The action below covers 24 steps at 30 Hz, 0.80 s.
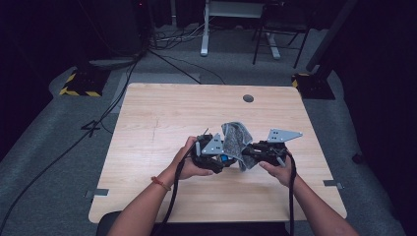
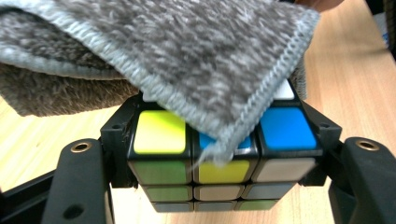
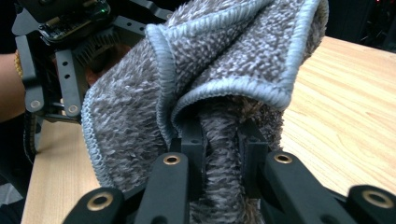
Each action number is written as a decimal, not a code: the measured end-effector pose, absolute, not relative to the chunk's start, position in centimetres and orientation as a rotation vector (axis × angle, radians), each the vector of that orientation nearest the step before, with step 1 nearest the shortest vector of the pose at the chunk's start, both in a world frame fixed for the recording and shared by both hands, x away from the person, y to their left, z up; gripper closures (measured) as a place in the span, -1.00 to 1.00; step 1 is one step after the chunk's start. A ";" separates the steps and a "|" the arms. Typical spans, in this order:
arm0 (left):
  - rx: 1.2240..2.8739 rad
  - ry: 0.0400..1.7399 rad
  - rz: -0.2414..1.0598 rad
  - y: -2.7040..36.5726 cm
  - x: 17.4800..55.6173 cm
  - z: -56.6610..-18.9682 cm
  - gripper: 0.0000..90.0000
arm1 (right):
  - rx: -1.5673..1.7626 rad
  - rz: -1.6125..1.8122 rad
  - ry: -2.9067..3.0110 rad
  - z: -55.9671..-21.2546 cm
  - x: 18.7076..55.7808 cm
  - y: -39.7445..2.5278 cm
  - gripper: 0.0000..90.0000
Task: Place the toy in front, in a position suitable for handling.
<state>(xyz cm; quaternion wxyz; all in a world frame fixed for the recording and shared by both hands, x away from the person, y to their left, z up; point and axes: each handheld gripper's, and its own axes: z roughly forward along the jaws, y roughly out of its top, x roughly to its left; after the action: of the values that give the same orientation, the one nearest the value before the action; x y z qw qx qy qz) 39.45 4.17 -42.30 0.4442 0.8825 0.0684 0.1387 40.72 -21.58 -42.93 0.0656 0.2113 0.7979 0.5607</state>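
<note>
Left gripper (image 2: 210,186) clamps the cube (image 2: 224,158); right gripper (image 3: 222,186) pinches the grey cloth (image 3: 210,70), draped right across the cube's top face.

The grey cloth (image 2: 187,60) drapes over the cube (image 2: 219,158), blocking its top; the table (image 1: 157,113) around lies open

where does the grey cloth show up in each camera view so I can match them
High view: the grey cloth sits at centre, between the two tongs.
Left gripper view: it drapes across the top, over the puzzle cube.
Right gripper view: it bunches at centre, pinched in the right tongs.
Shared landmark: the wooden table.
</note>
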 end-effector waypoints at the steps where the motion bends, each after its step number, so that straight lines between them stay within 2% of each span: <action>1: 2.193 0.171 0.344 4.1 39.5 -42.4 -0.27 | 0.632 1.696 2.406 -42.9 40.7 -21.5 0.72; 14: 2.294 0.149 0.363 3.0 39.6 -43.6 -0.27 | 0.529 1.588 2.414 -42.6 39.4 -19.6 0.72; 24: 2.300 0.185 0.351 2.7 39.9 -43.8 -0.26 | 0.529 1.551 2.406 -42.4 39.4 -19.2 0.71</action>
<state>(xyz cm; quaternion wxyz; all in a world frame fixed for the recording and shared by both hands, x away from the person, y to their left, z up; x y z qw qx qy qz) 39.93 2.67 -43.79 0.3928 0.9063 0.0729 0.1381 39.41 -19.23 -42.44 0.1152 0.1805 0.8210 0.5293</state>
